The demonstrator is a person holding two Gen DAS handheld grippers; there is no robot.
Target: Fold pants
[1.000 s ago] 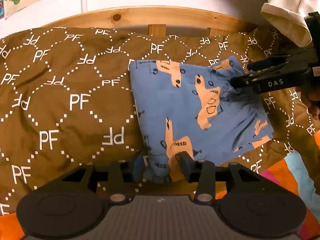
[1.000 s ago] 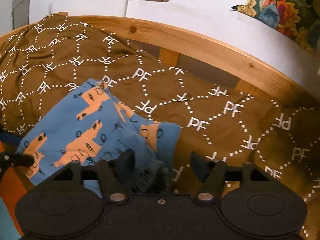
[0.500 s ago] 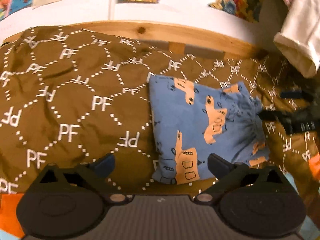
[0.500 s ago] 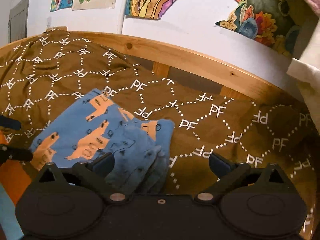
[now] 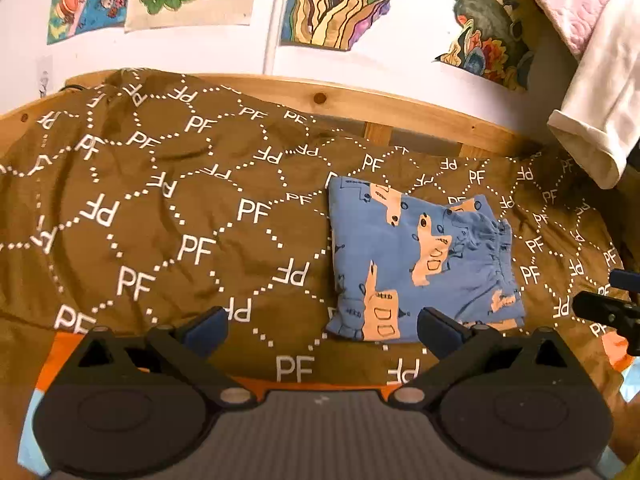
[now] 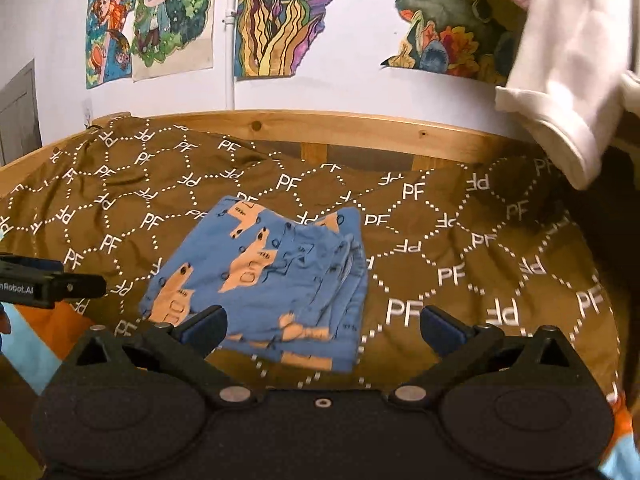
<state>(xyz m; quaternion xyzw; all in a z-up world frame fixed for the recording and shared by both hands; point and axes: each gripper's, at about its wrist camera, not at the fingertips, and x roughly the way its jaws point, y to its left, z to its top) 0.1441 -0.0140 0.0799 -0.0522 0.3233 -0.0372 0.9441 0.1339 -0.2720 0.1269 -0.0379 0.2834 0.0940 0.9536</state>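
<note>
The pants (image 5: 416, 264), blue with orange animal-like prints, lie folded into a compact, roughly square bundle on the brown bedspread (image 5: 160, 220) that covers the bed, its white "PF" letters and dotted lattice running across the whole surface. The bundle sits toward the bed's right half, between the near edge and the wooden bed frame (image 5: 340, 100) along the far side, clear of both. In the right wrist view the pants (image 6: 276, 276) show their gathered waistband layers stacked at the bundle's right side, with the flat printed panel spreading to the left. The left hand-held gripper (image 5: 322, 330) hangs over the near edge of the bed with its jaws spread wide and nothing between them; its right finger overlaps the bundle's near edge in the view, though whether they touch cannot be told. The right hand-held gripper (image 6: 322, 326) is likewise spread wide and empty, its left finger overlapping the bundle's near edge in its own view. Each tool's tip shows at the margin of the other camera's picture, apart from the cloth. On the wall behind the frame hang colourful drawings (image 6: 152, 20), and a white cloth (image 6: 568, 80) hangs down at the upper right, above the bed's far right corner.
</note>
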